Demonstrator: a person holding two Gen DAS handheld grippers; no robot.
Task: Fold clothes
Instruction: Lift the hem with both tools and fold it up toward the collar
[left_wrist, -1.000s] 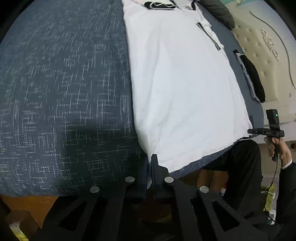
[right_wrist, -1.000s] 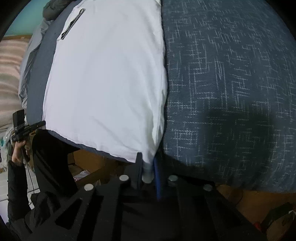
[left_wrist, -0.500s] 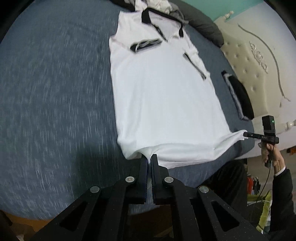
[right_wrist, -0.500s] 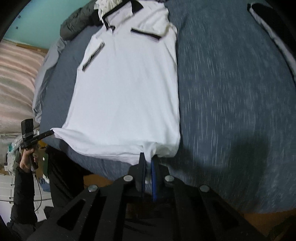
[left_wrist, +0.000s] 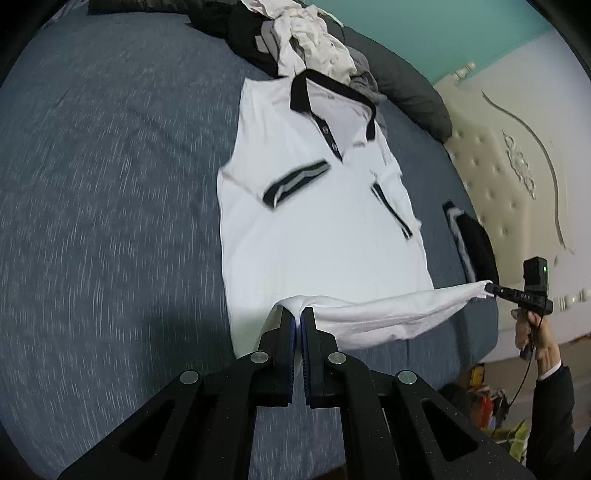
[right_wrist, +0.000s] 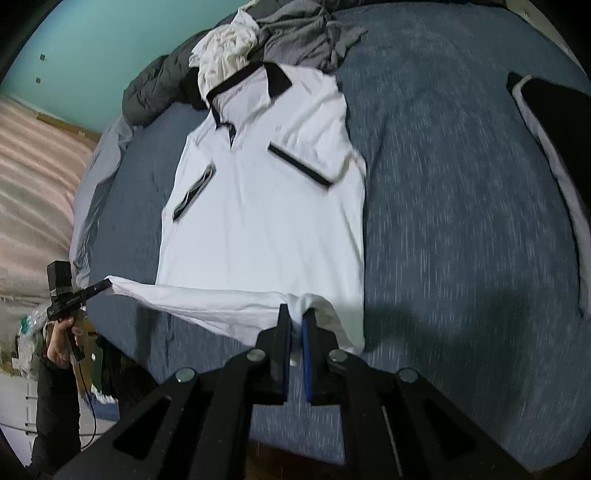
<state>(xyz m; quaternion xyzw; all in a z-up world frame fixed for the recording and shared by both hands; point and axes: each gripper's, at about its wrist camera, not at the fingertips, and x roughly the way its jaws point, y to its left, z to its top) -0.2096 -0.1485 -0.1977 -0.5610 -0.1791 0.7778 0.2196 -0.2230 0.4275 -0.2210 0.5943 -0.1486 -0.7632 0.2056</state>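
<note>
The left hand-held gripper (left_wrist: 299, 314) is clenched on one hem corner of the white short-sleeved polo shirt with black collar and cuff trim (left_wrist: 317, 229), lying collar toward 12 o'clock on the blue flecked bed cover (left_wrist: 110, 184). At 3 o'clock, the right hand-held gripper (right_wrist: 297, 314) clamps the other hem corner, raised. A heap of grey and cream clothes (right_wrist: 280, 33) sits beyond the collar.

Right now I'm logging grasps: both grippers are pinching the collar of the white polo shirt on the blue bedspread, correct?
Not the collar. Both views show the left gripper and right gripper pinching the bottom hem of the white polo shirt; its black collar lies untouched at the far end of the blue bedspread.
</note>
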